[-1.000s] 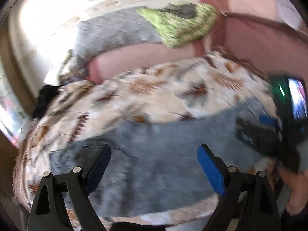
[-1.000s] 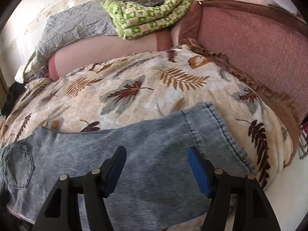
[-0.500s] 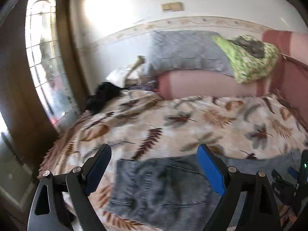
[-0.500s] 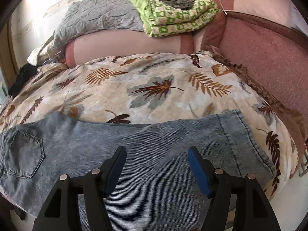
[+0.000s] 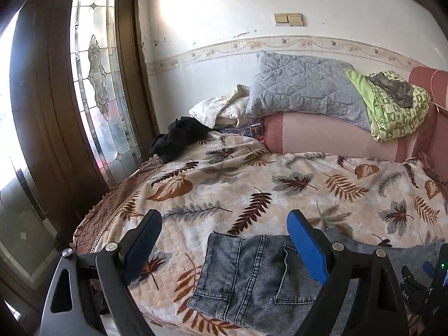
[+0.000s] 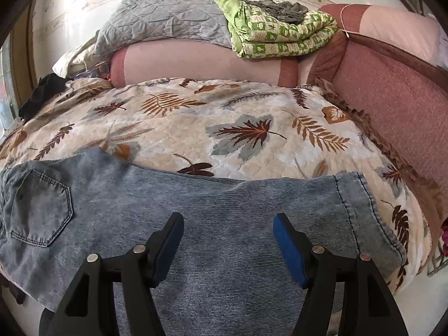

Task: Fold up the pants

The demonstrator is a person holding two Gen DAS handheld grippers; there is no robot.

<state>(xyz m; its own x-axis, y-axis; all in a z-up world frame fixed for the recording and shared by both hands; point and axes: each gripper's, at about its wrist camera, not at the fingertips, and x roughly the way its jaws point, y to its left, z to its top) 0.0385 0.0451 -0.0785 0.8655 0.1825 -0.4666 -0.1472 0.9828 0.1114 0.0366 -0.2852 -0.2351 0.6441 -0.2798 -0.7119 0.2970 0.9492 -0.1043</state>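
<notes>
Pants (image 6: 212, 224) are being laid out lengthwise along the near edge of the bed (image 6: 224, 128), waistband end to the left, hem (image 6: 372, 212) to the right. Judged: one leg is already stacked on the other, since only a single leg width is being shown, so a crosswise fold looks to be next. Grey-blue washed denim, fine ribbed weave, stitched patch pocket (image 6: 42, 207) at the seat, double-stitched hem. It is being kept flat and mostly wrinkle-free, probably so the edges stay aligned.

Left gripper (image 5: 224, 246) is being held released, jaws wide, nothing between them, above the waistband corner (image 5: 224, 268). Right gripper (image 6: 228, 243) is likewise being held released over mid-leg, no cloth pinched. Blue pads, black frames.

Bed is being covered by a quilted cream spread with brown and grey leaf print. Behind it: pink bolster (image 6: 201, 64), grey quilted pillow (image 5: 302, 89), folded green blanket (image 6: 280, 36). A dark garment (image 5: 179, 140) is being left at the far corner, well apart from the pants.
</notes>
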